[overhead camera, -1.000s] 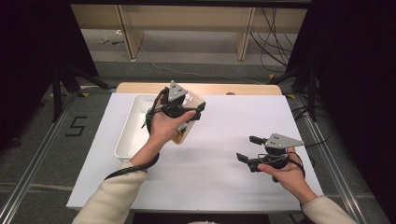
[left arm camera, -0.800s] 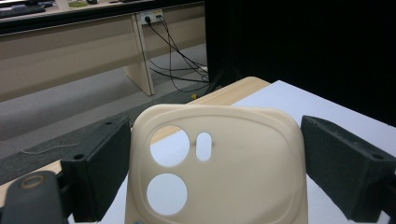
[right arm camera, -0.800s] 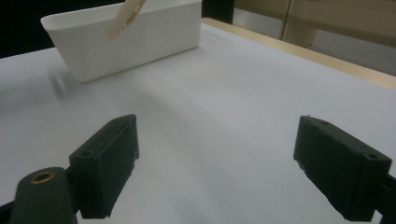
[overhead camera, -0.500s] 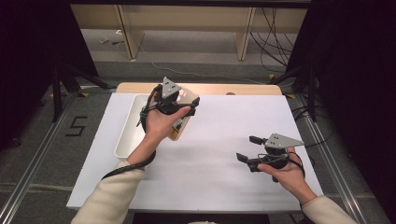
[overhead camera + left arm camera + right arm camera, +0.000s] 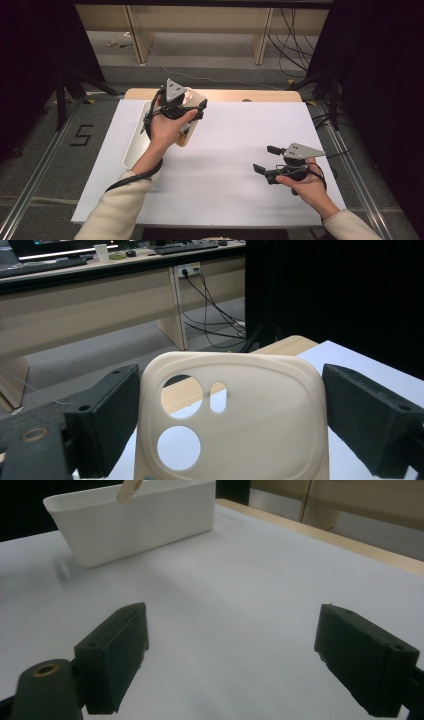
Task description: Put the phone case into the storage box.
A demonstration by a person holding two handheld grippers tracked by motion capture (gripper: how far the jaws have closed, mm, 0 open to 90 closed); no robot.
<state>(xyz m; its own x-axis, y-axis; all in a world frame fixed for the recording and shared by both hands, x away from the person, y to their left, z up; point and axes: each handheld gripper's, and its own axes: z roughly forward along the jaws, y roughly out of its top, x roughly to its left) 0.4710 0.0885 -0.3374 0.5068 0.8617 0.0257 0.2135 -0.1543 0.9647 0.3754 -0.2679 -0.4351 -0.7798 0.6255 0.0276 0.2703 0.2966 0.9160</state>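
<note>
We hold the cream phone case [image 5: 235,420] upright between the jaws of our left gripper [image 5: 176,106], its camera cut-outs facing the left gripper view. The left jaw pad [image 5: 107,425] lies against the case's edge; on the other side a thin gap seems to show between the case and the right pad [image 5: 367,417], though the angle is poor, so we judge the case clamped rather than loose because it stands there unsupported.

Over the last second the left hand [image 5: 167,129] has carried the case a little away from us and to the left, from over the white table cover [image 5: 235,150] toward the white bin [image 5: 131,150]. In the high view the case now hangs at the bin's right wall, partly over it. In the right gripper view its tip [image 5: 127,491] pokes up above the bin's [image 5: 135,522] rim. That puts us close to a drop: the case looks nearly lined up with the bin's inside, and what remains, we judge, is to bring it fully over the opening and let go.

Our right gripper [image 5: 275,162] rests low over the table cover on the right, well apart from the bin, jaws spread wide with nothing between them. It has not moved.
</note>
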